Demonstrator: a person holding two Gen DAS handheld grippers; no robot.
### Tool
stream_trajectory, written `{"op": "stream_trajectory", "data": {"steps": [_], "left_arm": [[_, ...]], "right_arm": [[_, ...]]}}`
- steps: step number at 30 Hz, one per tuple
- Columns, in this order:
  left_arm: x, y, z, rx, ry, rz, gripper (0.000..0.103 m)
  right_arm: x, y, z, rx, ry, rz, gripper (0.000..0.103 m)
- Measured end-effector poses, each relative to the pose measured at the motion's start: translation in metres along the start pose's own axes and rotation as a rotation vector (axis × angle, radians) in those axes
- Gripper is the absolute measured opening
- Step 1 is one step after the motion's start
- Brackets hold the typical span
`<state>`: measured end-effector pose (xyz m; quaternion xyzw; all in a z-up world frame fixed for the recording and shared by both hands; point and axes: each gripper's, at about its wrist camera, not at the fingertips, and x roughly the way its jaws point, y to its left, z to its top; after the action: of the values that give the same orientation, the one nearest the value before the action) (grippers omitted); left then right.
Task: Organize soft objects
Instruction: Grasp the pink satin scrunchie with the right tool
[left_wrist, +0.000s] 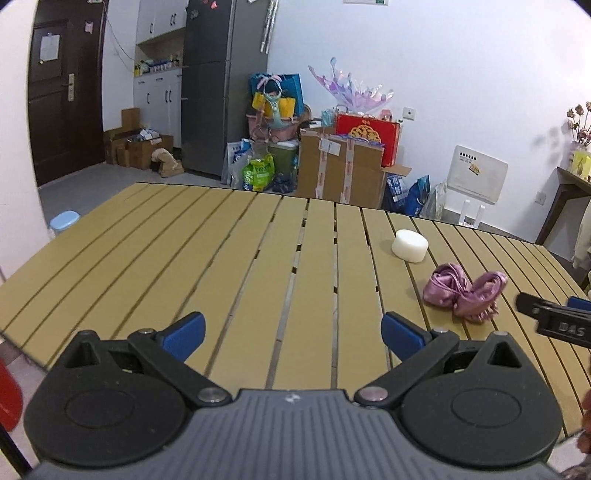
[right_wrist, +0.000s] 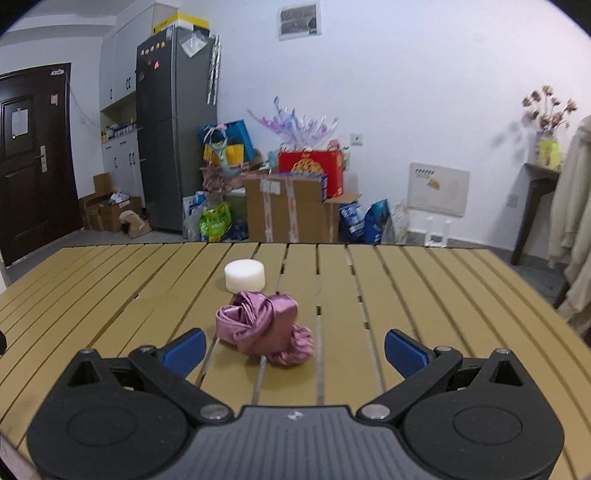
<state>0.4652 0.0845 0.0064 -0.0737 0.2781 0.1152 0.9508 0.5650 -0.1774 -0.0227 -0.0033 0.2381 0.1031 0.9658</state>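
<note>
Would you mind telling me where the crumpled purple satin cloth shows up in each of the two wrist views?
Left wrist view: the purple satin cloth lies right of centre on the slatted table, beyond the right finger.
Right wrist view: it sits near centre, just ahead of the open right gripper.
Shared landmark: the white round foam block, just beyond the cloth.

The table (right_wrist: 406, 295) is yellow-brown, made of long slats with dark lines between them. The crumpled cloth (right_wrist: 264, 326) is shiny pink-purple, like satin. The round sponge (right_wrist: 245, 276) is plain white. Each tool (right_wrist: 293, 349) is black with blue fingertips (right_wrist: 186, 349) and a ribbed grey body. The far wall (right_wrist: 424, 92) is white, and the fridge (right_wrist: 173, 125) is dark grey.
</note>
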Motion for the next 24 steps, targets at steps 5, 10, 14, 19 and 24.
{"op": "stream_trajectory", "data": {"steps": [5,10,14,19,24], "left_arm": [[0.037,-0.01,0.016,0.025,0.011,-0.001,0.103],[0.073,-0.023,0.029,0.035,0.051,-0.037,0.103],[0.089,-0.036,0.032,0.057,0.064,-0.046,0.103],[0.101,-0.046,0.028,0.064,0.076,-0.08,0.103],[0.109,-0.059,0.03,0.081,0.099,-0.09,0.103]], "right_arm": [[0.071,0.01,0.012,0.003,0.076,0.016,0.103],[0.136,0.008,0.01,0.053,0.202,0.029,0.09],[0.153,0.004,0.0,0.113,0.227,0.095,0.072],[0.153,0.013,-0.004,0.038,0.211,0.139,0.038],[0.135,0.014,0.001,-0.011,0.163,0.148,0.034]]}}
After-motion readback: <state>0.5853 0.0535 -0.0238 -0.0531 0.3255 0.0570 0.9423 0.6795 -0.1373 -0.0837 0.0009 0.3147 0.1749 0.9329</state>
